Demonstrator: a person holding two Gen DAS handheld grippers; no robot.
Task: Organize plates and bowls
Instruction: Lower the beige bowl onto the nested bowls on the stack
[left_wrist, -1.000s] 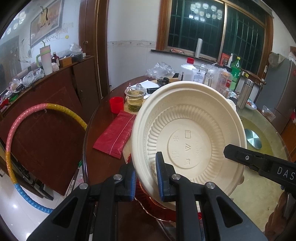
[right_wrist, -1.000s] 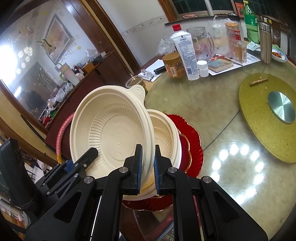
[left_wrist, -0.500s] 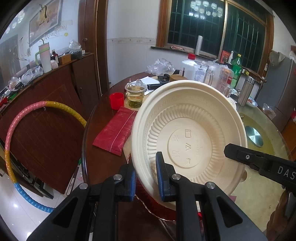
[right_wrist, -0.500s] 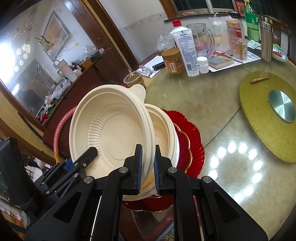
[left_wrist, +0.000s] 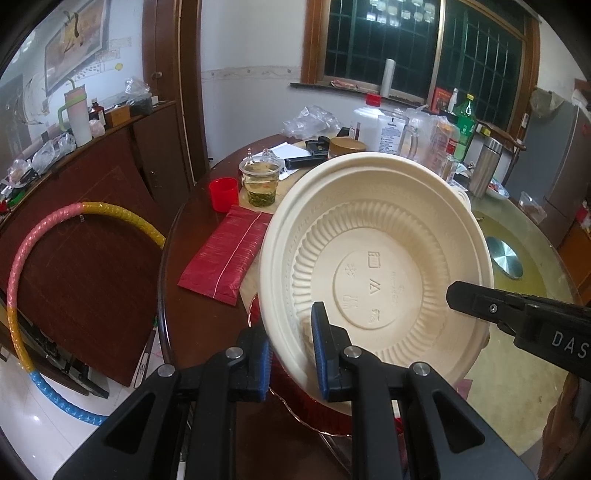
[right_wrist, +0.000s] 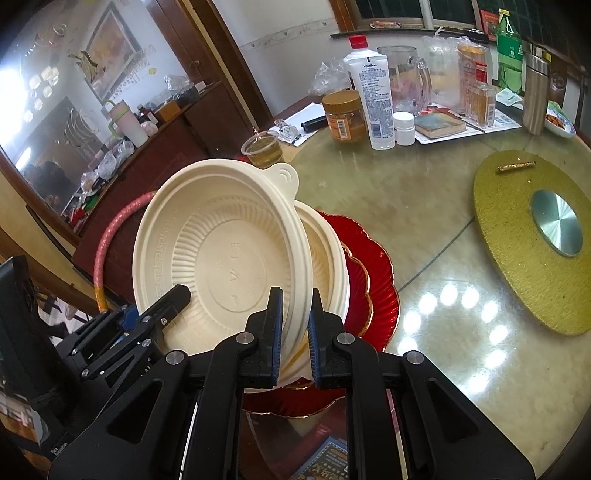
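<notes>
A: What's hidden here?

B: The tilted cream bowl fills the left wrist view, covering most of the red scalloped plates and all but a sliver of the second cream bowl behind it. How many red plates are stacked, I cannot tell.

A: And the fingers?

B: The left gripper is clamped on the bowl's near rim, one blue pad either side. The right gripper pinches the same rim at another spot, its fingers nearly together.

A: Differences between views?

B: Only the right wrist view shows the bowl's tab handle, the lower bowl nested on the plates and the gold turntable. Only the left shows the red packet and red cup.
</notes>
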